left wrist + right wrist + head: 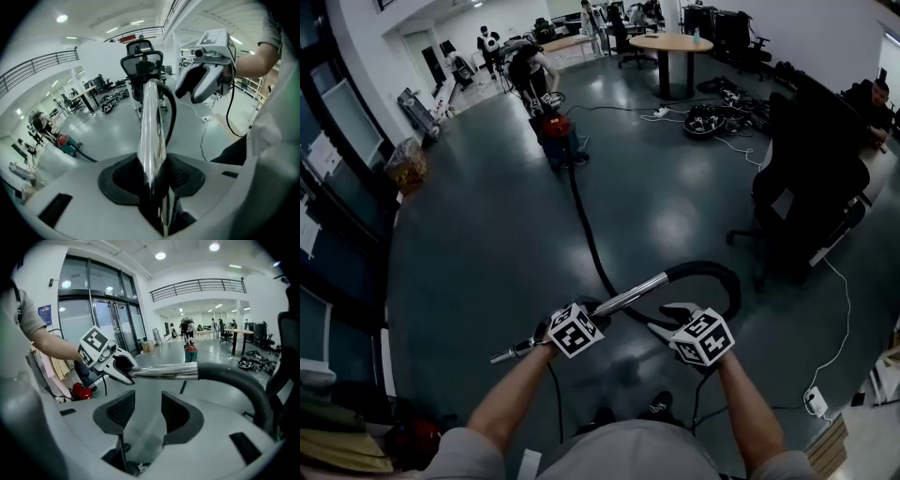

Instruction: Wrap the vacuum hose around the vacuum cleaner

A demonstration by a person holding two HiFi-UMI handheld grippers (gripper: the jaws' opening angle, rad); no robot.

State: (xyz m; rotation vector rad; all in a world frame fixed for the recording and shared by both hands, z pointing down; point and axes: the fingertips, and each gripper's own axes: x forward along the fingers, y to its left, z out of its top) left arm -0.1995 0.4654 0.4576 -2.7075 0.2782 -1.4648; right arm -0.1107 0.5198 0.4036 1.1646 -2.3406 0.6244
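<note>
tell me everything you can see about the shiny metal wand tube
The wand tube is a straight, shiny, chrome-looking pipe, held slanted above the dark floor. The left gripper is clamped on it toward its lower end. Its upper end runs into the black curved hose handle. The right gripper sits close by, jaws apart with nothing between them.

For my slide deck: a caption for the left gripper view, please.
Left tool grips the vacuum's chrome wand; the open right tool hovers alongside.
</note>
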